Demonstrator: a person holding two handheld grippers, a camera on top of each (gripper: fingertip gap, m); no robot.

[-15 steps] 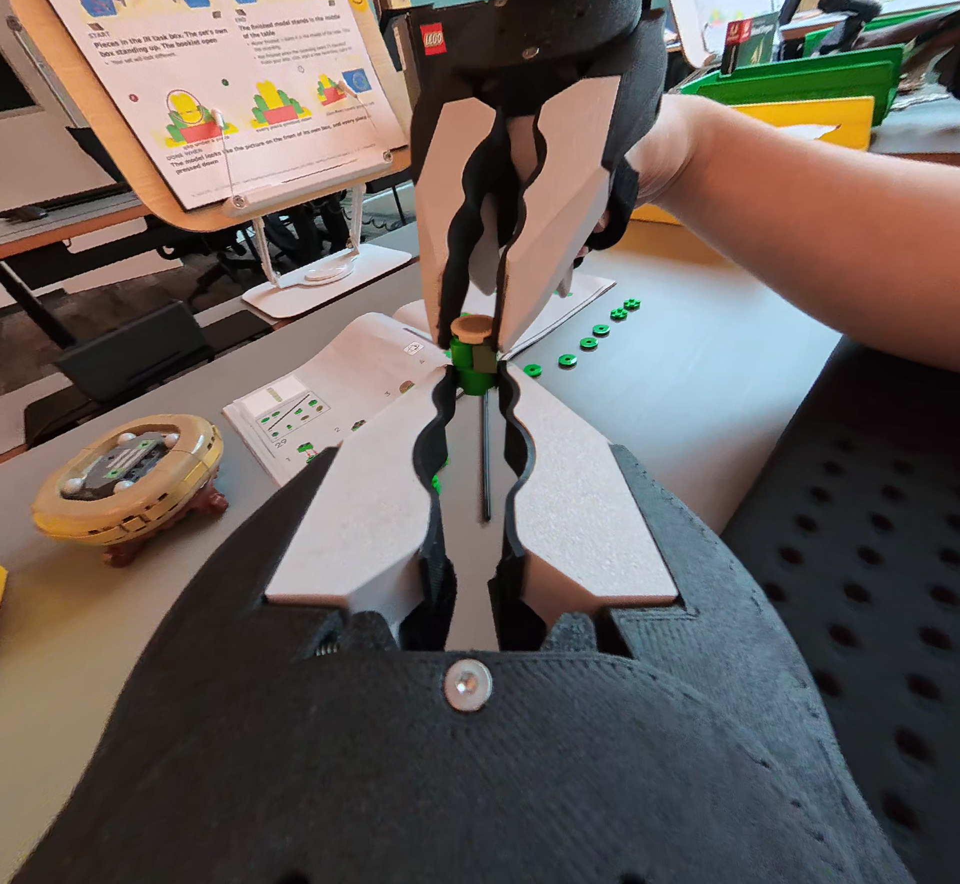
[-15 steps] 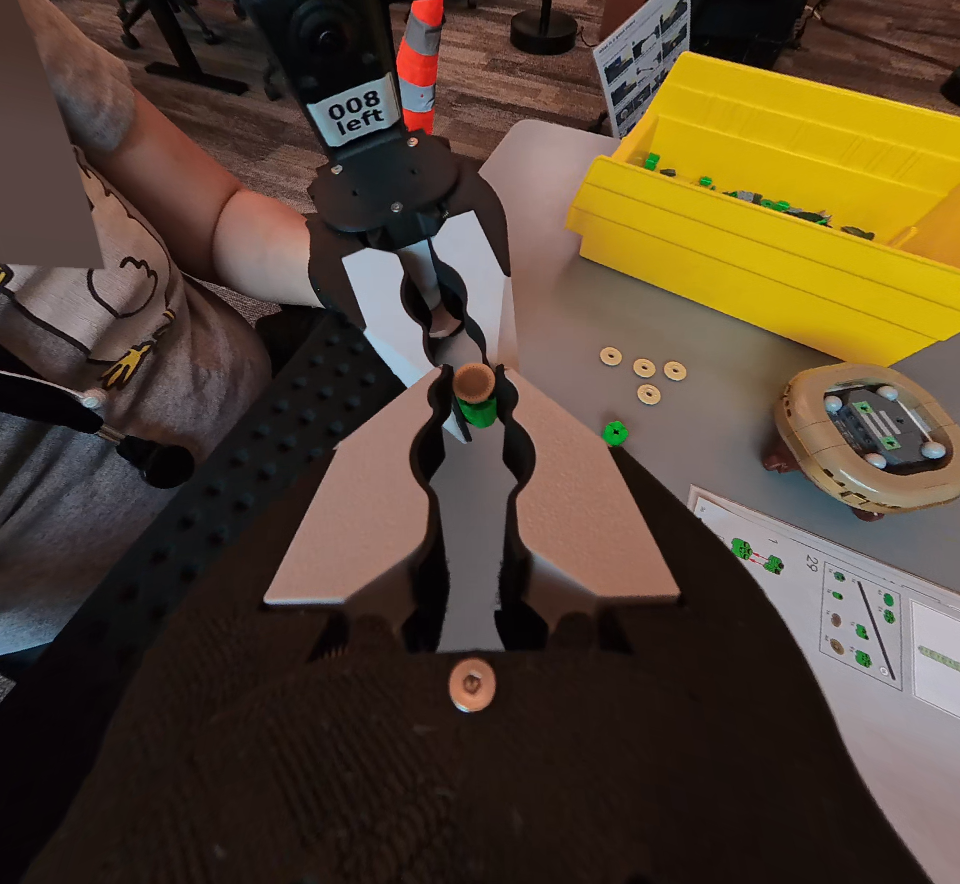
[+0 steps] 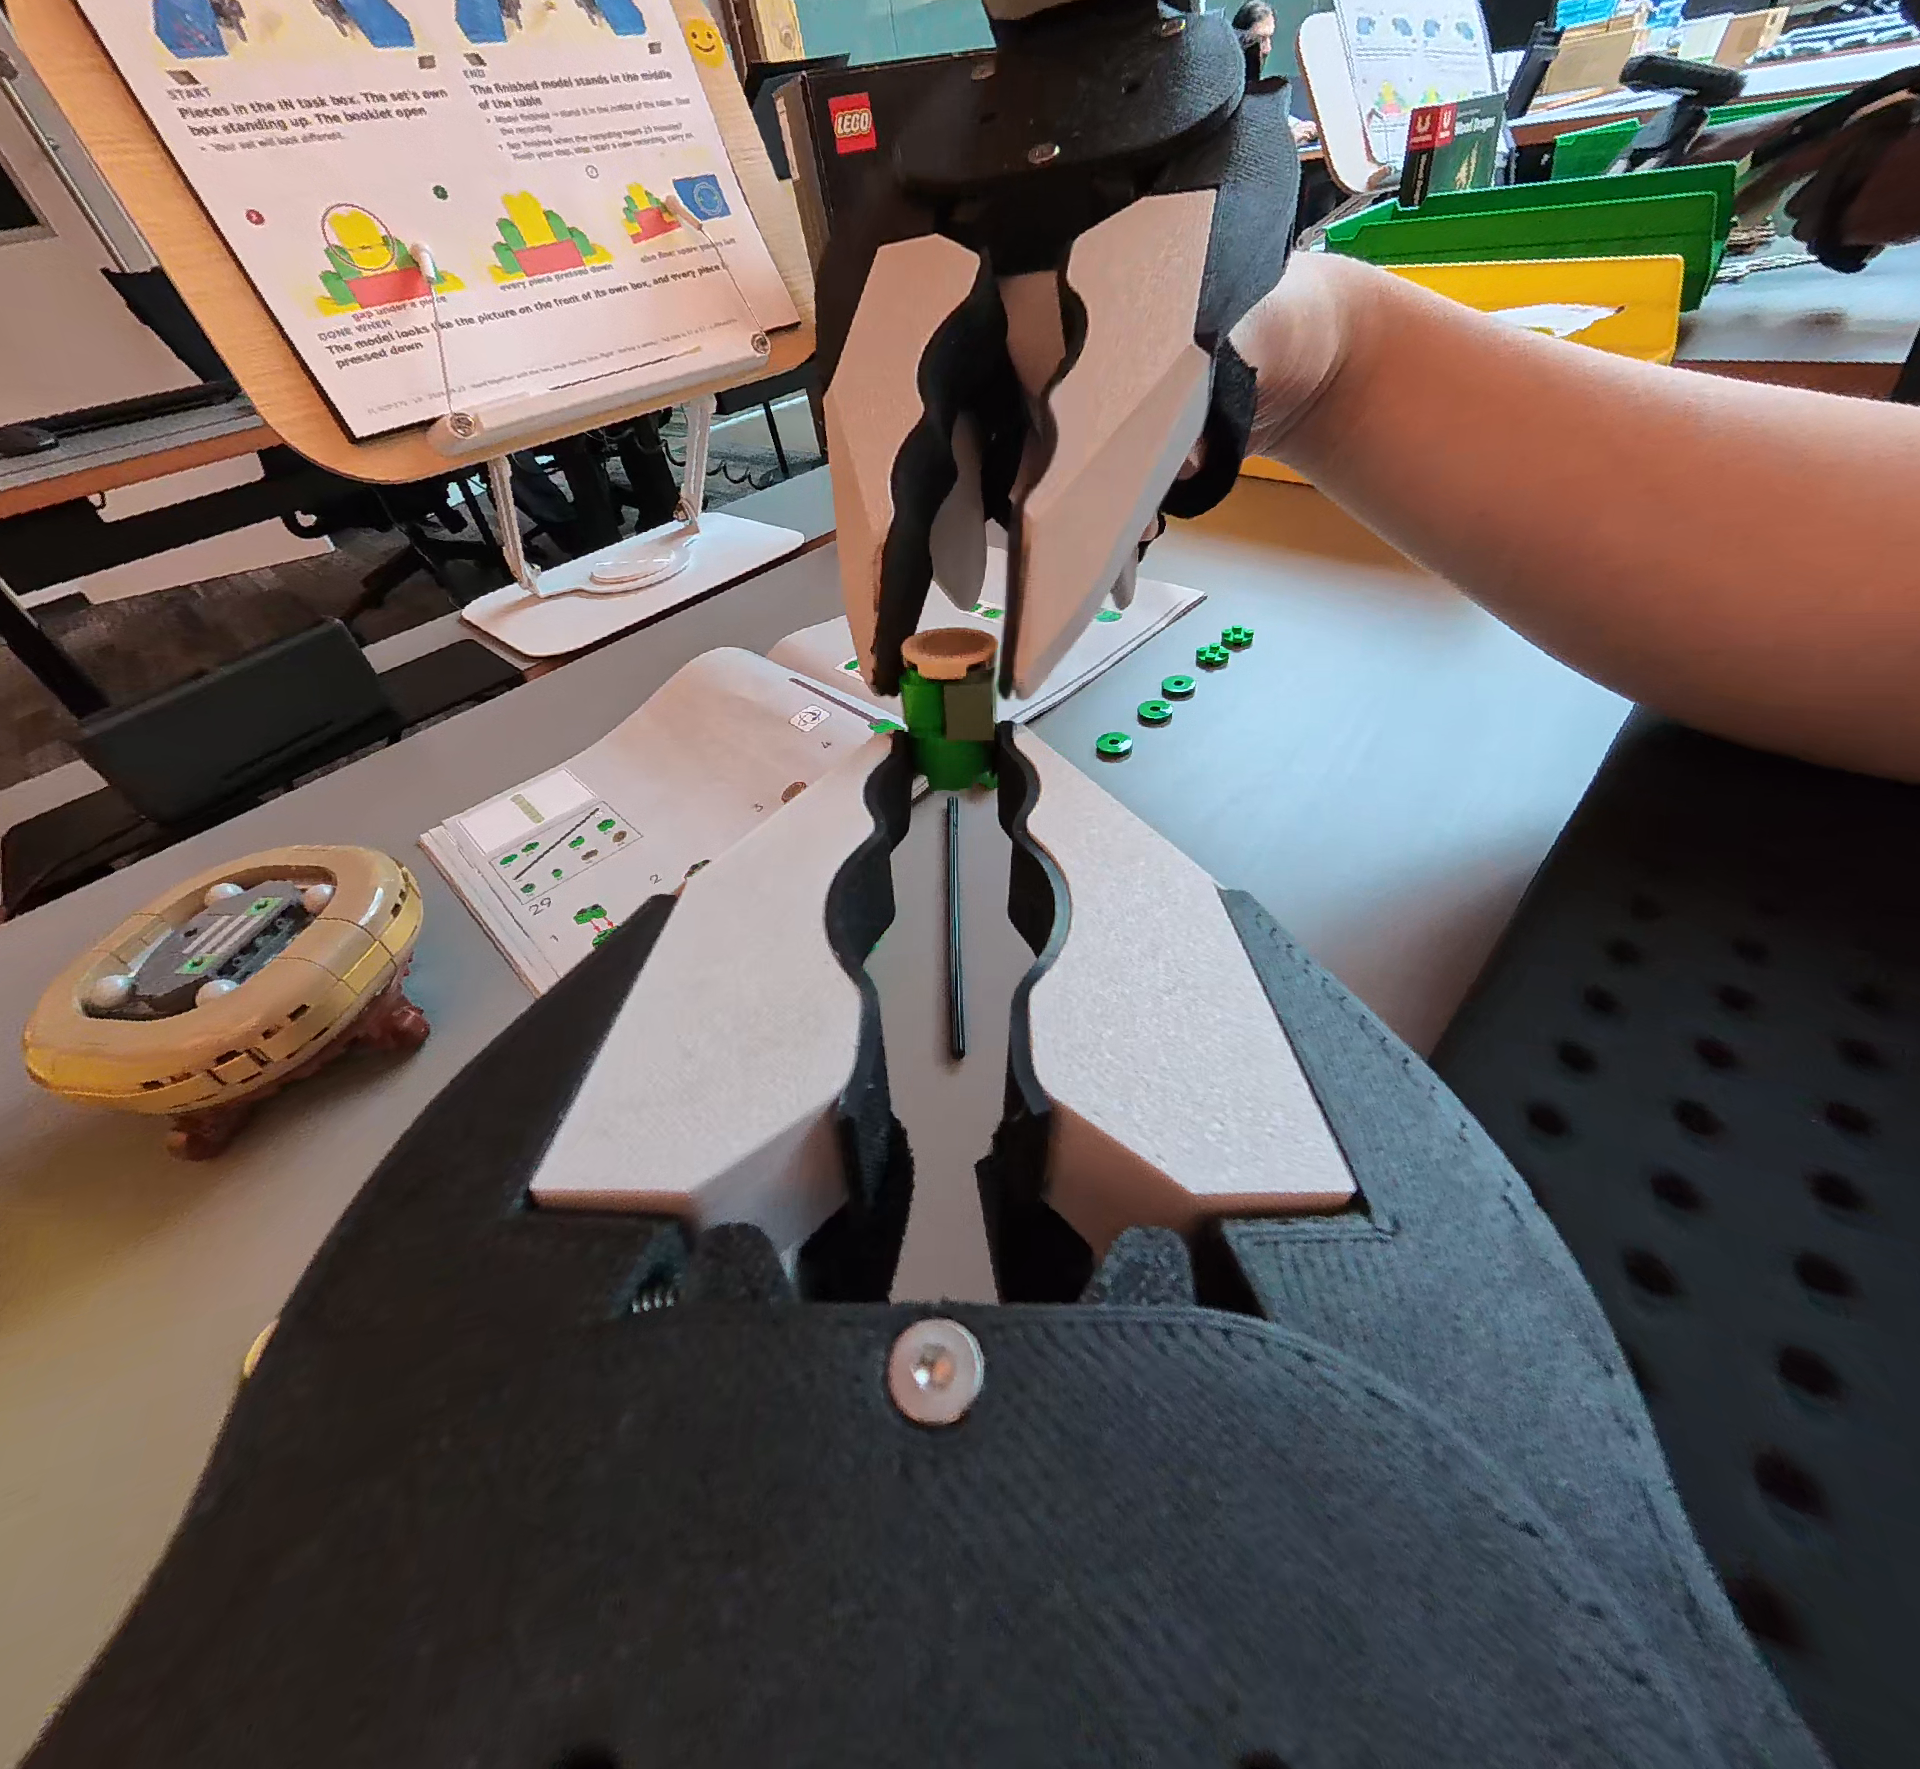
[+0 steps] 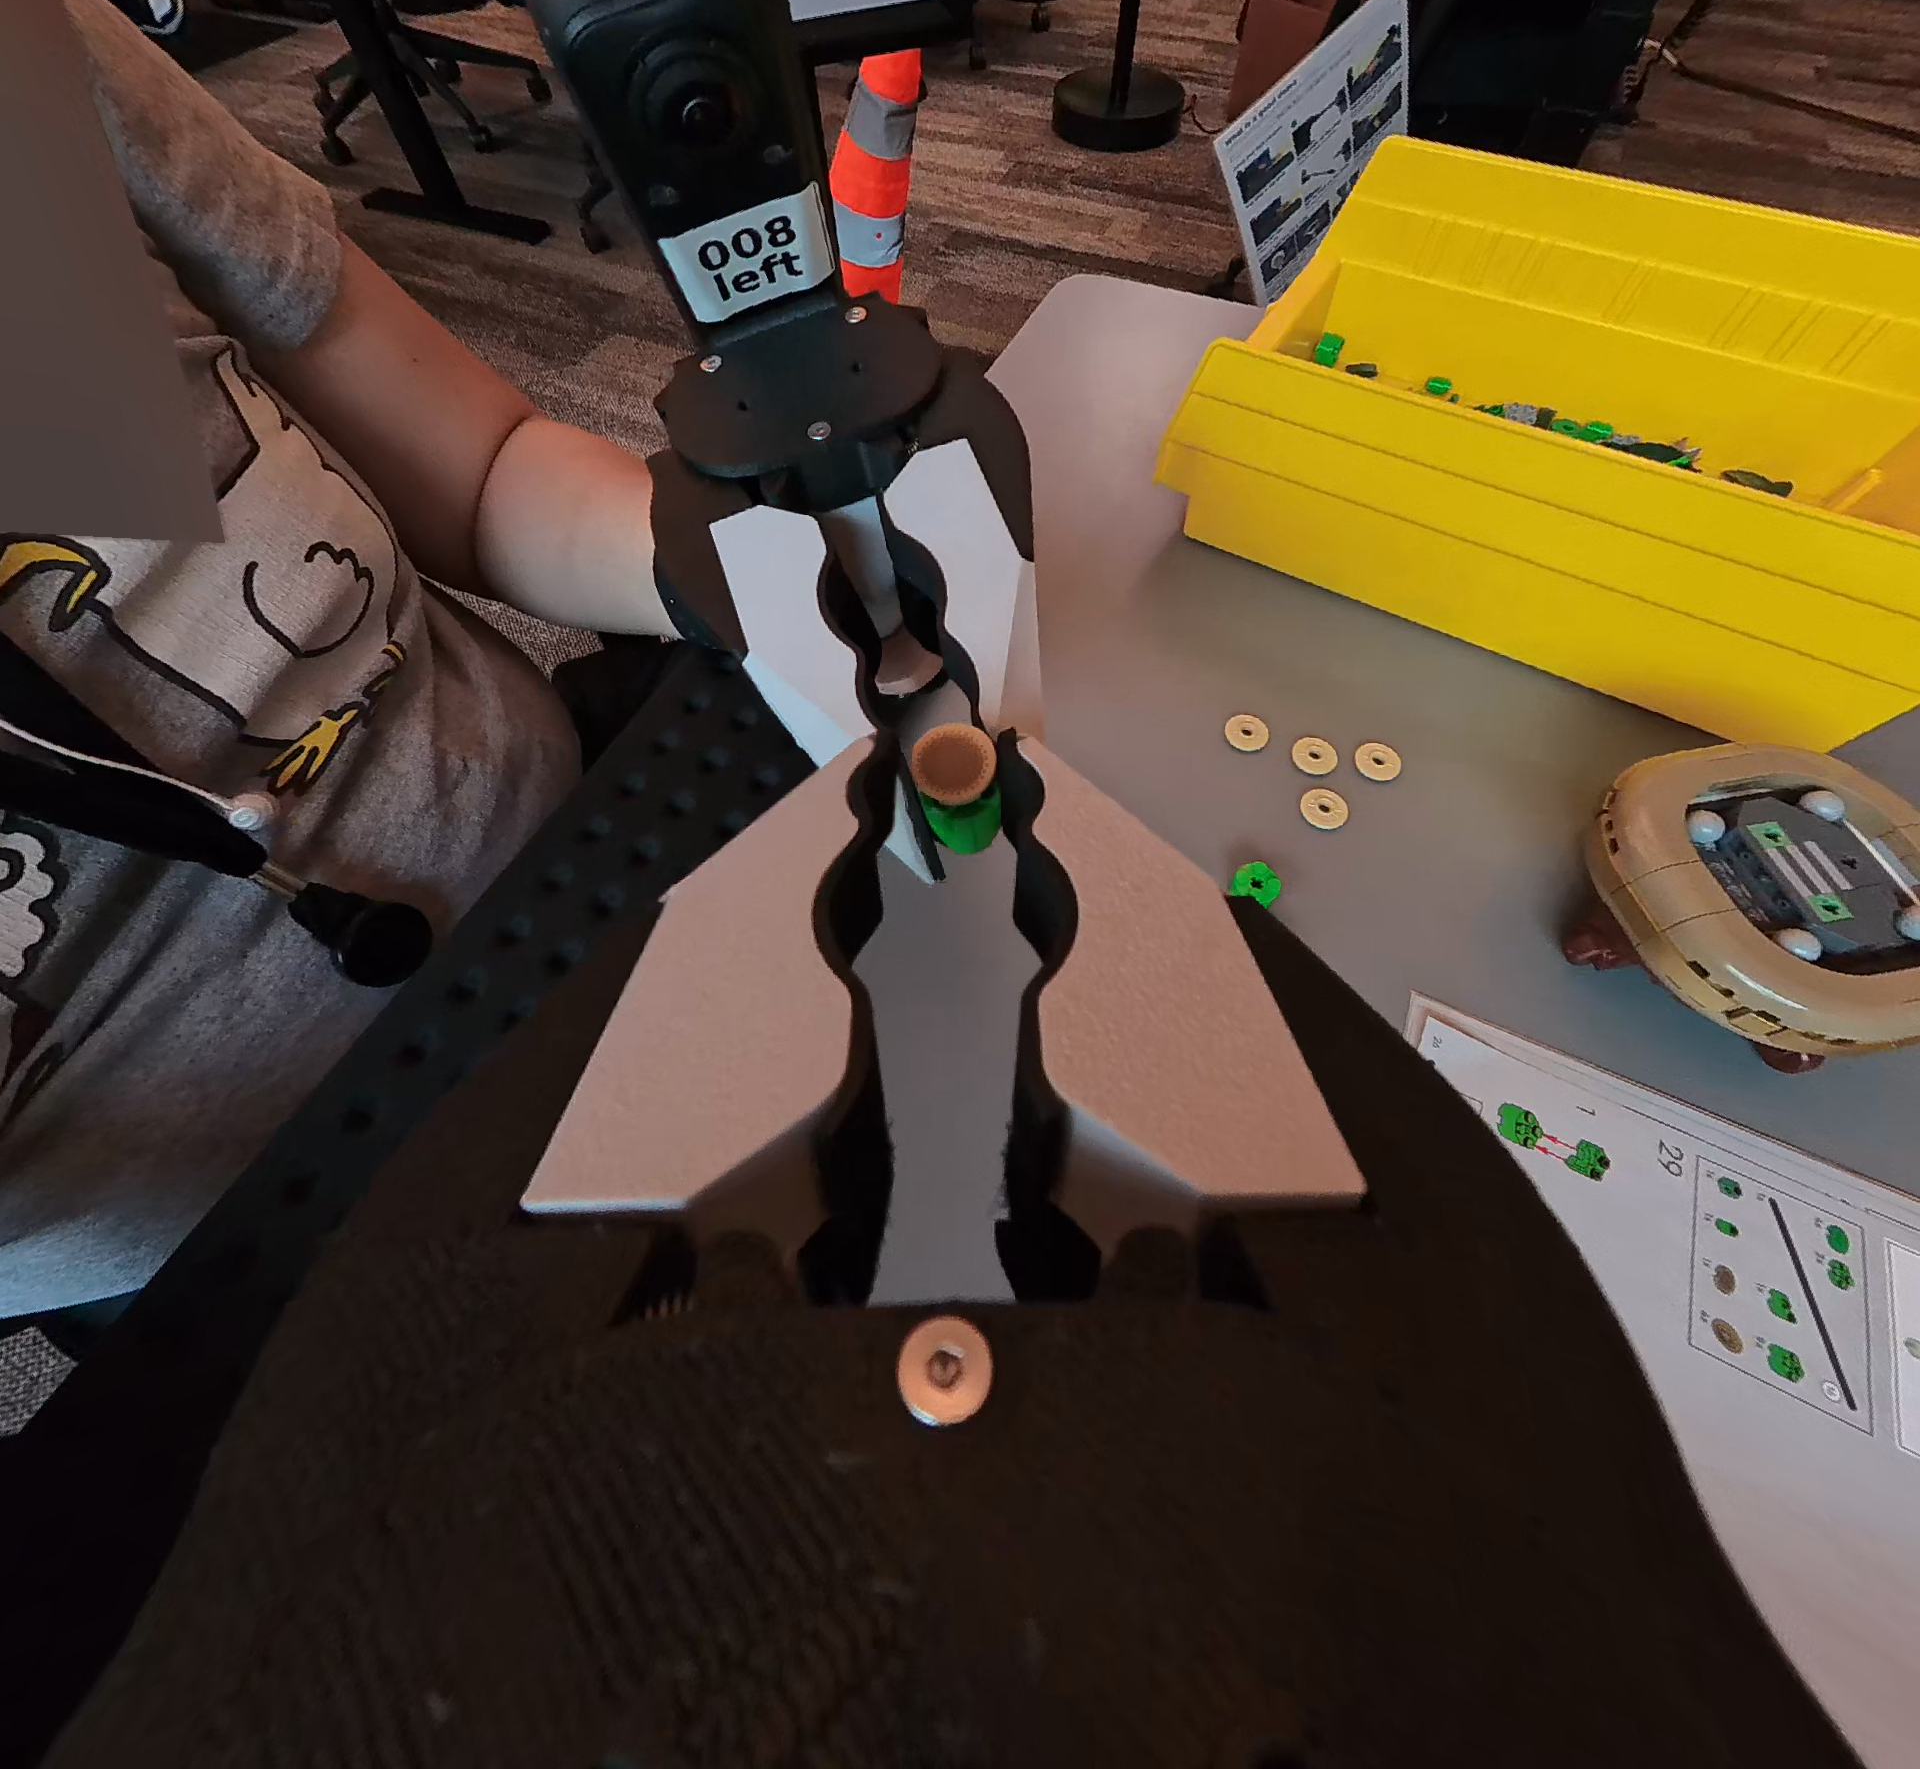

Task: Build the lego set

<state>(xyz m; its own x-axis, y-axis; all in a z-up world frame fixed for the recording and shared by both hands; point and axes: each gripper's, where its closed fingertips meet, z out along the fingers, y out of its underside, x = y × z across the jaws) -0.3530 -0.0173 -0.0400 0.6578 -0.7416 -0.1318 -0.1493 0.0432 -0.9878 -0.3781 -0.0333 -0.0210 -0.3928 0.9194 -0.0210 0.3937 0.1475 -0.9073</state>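
Grey table (image 3: 1351,836): hand-held grippers (both apparently closed) pinch green stack (image 3: 943,732).

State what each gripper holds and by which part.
The left gripper grips the green stack at its lower end. The right gripper closes on the tan cap on its top.

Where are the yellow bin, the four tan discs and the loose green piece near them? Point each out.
yellow bin (image 4: 1507,566): right wrist view, on its front wall.
tan discs (image 4: 1314,755): right wrist view, on the middle disc's face.
loose green piece (image 4: 1255,884): right wrist view, on its top.
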